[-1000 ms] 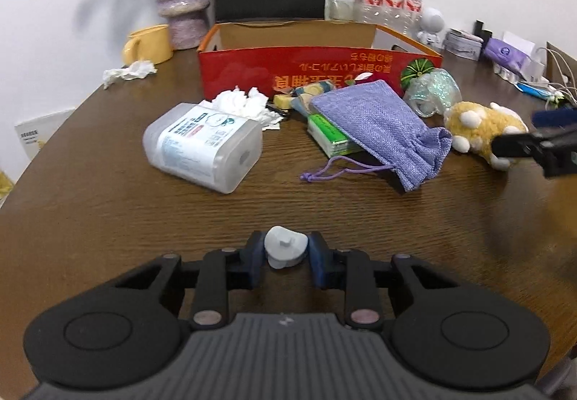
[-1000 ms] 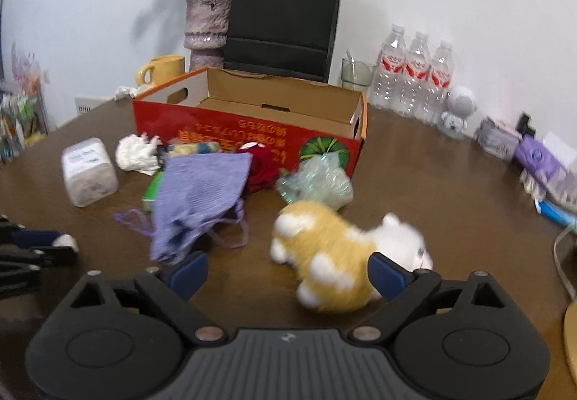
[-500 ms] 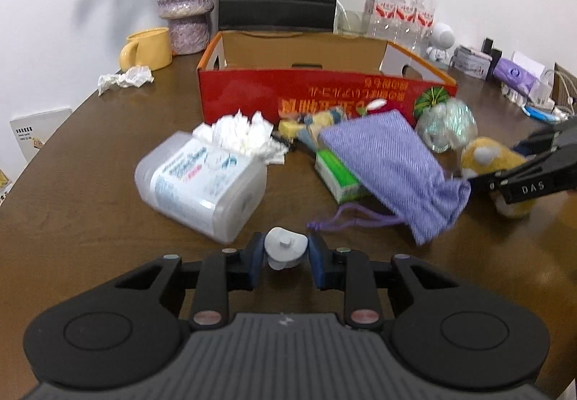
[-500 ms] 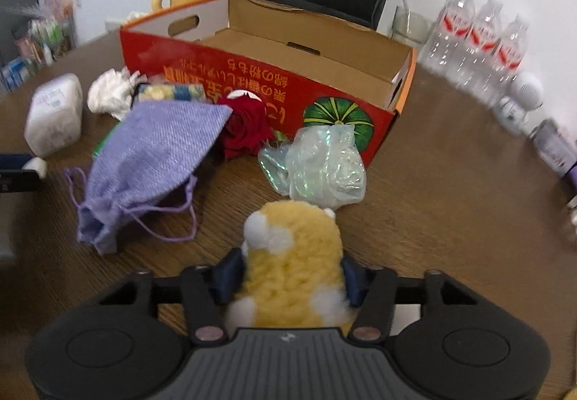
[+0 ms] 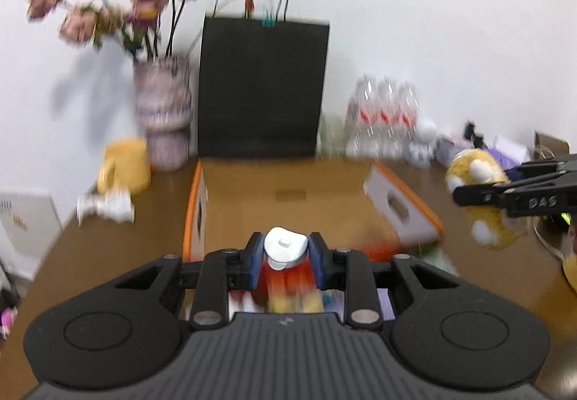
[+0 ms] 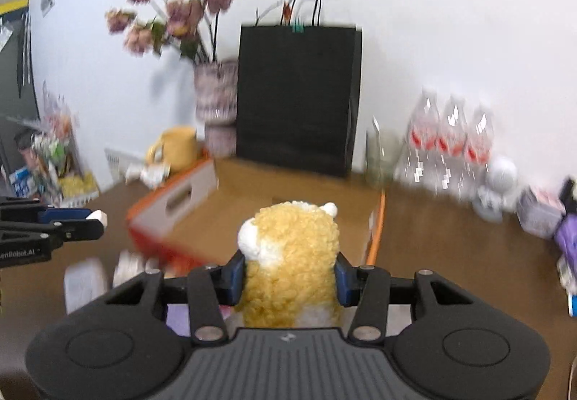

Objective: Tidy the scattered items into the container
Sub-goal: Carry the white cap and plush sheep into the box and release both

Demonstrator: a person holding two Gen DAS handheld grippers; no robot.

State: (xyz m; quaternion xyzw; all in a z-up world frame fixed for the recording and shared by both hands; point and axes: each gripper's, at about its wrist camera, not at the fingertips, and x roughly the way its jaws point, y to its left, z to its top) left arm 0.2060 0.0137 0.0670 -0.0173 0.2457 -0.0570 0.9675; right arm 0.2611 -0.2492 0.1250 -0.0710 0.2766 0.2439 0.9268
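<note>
My left gripper (image 5: 285, 250) is shut on a small white plastic cap (image 5: 285, 245) and holds it in the air over the near edge of the open red cardboard box (image 5: 288, 198). My right gripper (image 6: 288, 272) is shut on a yellow and white plush toy (image 6: 290, 256), lifted just in front of the box (image 6: 274, 216). The right gripper and its plush toy (image 5: 479, 198) also show at the right of the left wrist view. The left gripper (image 6: 97, 218) shows at the left of the right wrist view.
Behind the box stand a black paper bag (image 5: 261, 86), a vase of dried flowers (image 5: 162, 111), a yellow mug (image 5: 124, 165) and water bottles (image 5: 382, 119). Crumpled tissue (image 5: 104, 209) lies left of the box. Blurred items lie on the brown table (image 6: 450, 248) below both grippers.
Both grippers have risen from the table and moved toward the box. The right gripper closed on the plush toy and lifted it. The left keeps hold of the white cap.
</note>
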